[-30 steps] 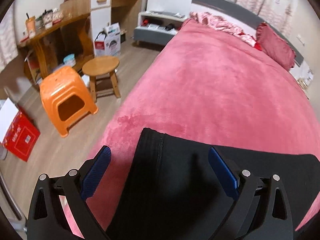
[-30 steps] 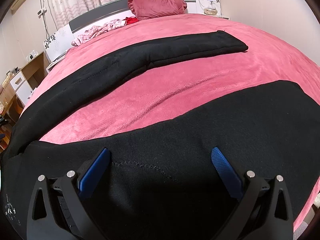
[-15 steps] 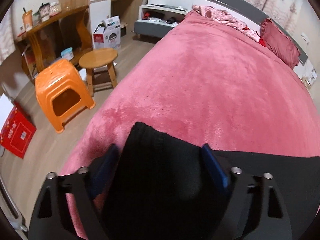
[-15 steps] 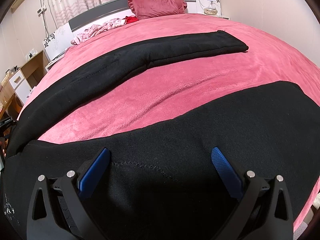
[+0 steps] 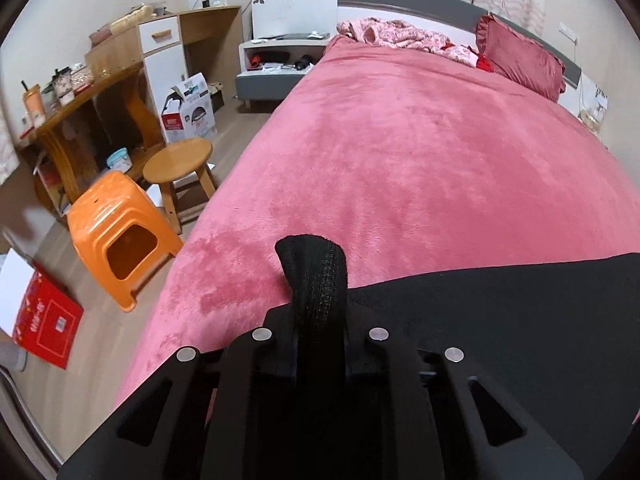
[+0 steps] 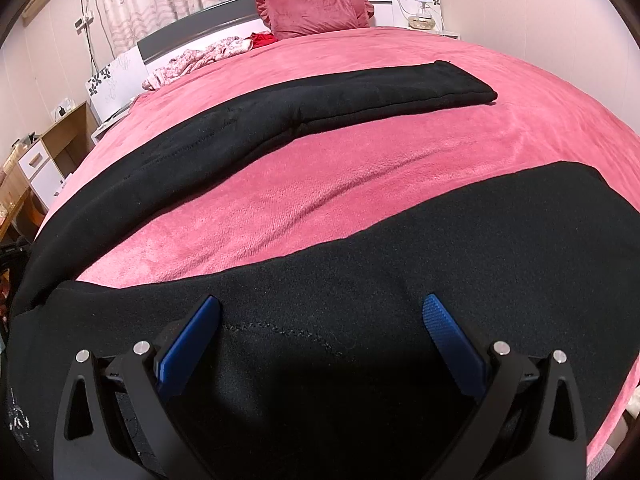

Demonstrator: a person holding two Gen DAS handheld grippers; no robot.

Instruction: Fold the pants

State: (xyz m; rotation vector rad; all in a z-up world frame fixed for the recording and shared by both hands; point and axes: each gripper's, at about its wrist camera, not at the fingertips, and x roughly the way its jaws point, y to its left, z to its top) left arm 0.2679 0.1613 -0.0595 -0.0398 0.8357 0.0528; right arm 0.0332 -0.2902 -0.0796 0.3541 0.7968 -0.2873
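Observation:
Black pants lie spread on a pink bed [image 5: 400, 152]. In the left wrist view my left gripper [image 5: 318, 332] is closing its jaws on a corner of the pants [image 5: 316, 272], and a bunched fold with a ribbed seam sticks up from between them. The pads are hidden by the cloth. In the right wrist view my right gripper [image 6: 320, 332] stands open over the near leg of the pants [image 6: 420, 248], its blue pads apart and nothing pinched. The far leg [image 6: 360, 92] stretches across the bed [image 6: 360, 176] toward the right.
Left of the bed on the floor stand an orange plastic stool [image 5: 116, 232], a round wooden stool [image 5: 178, 160], a red box [image 5: 46, 320] and a cardboard box [image 5: 188, 108]. A wooden desk [image 5: 80, 92] lines the wall. A red pillow [image 6: 316, 8] and crumpled pink cloth [image 6: 200, 60] lie at the headboard.
My left gripper's jaws went from wide apart to closed on the pants corner, bunching the fabric upward, and the hand shifted along the bed edge. The right gripper has not moved.

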